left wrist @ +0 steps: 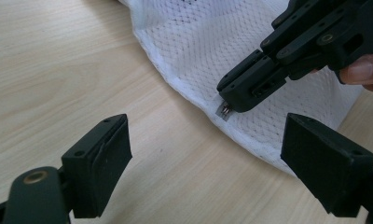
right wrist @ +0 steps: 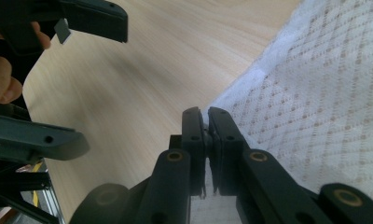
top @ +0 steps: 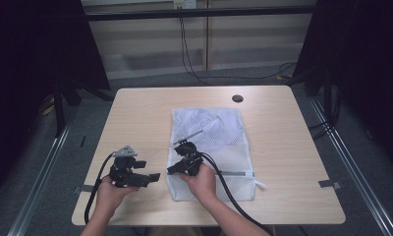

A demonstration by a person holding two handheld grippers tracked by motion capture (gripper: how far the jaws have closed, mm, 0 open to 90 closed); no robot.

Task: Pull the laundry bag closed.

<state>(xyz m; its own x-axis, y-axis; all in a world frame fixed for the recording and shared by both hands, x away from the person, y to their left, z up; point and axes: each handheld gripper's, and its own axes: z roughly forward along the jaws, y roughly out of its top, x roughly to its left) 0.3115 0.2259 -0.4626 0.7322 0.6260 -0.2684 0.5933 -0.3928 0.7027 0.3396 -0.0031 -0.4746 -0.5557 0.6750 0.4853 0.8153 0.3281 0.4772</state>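
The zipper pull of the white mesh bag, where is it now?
In the left gripper view, the zipper pull sits at the mesh bag's edge, pinched in the right gripper, above bare table.

Small metal piece pinched in the right claw (left wrist: 231, 105) too small to identify, mesh bag (left wrist: 194, 51) cut off at the picture's top edge, bag's contents unclear through the mesh

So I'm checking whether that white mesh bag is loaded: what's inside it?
Through the mesh bag faint dark lines show near its far end; what they belong to can't be told. The right gripper pinches a small metal tab at its edge.
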